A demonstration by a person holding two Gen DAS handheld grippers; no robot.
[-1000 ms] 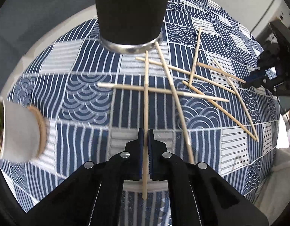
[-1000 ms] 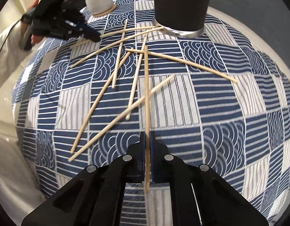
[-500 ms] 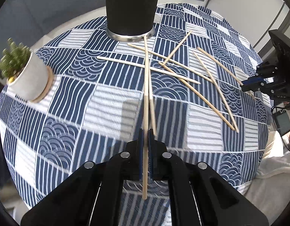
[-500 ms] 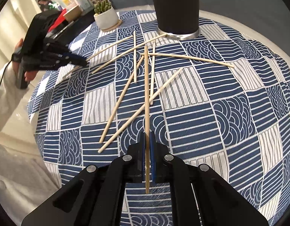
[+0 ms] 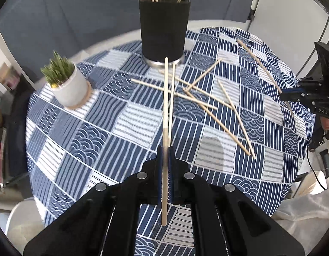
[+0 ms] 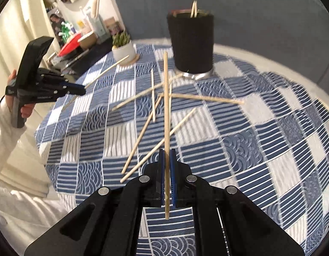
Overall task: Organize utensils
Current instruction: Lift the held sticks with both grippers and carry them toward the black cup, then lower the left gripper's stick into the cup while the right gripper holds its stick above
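- Left wrist view: left claw (image 5: 165, 160) clamped on one chopstick (image 5: 165, 115), angled steeply down, lifted higher than a second ago.
- Right claw (image 6: 167, 162) pinches its own stick (image 6: 167, 115), also raised.
- Black holder (image 5: 163, 27) now shows its rim; loose chopsticks (image 5: 209, 106) lie scattered on the counter (image 5: 100, 132).

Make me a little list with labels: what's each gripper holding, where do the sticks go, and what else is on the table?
left gripper: shut on one chopstick
right gripper: shut on another chopstick
holder: black cup, upright, chopsticks already inside
loose chopsticks: scattered and crossed on the tablecloth
other: potted plant on a coaster
tablecloth: blue and white patchwork
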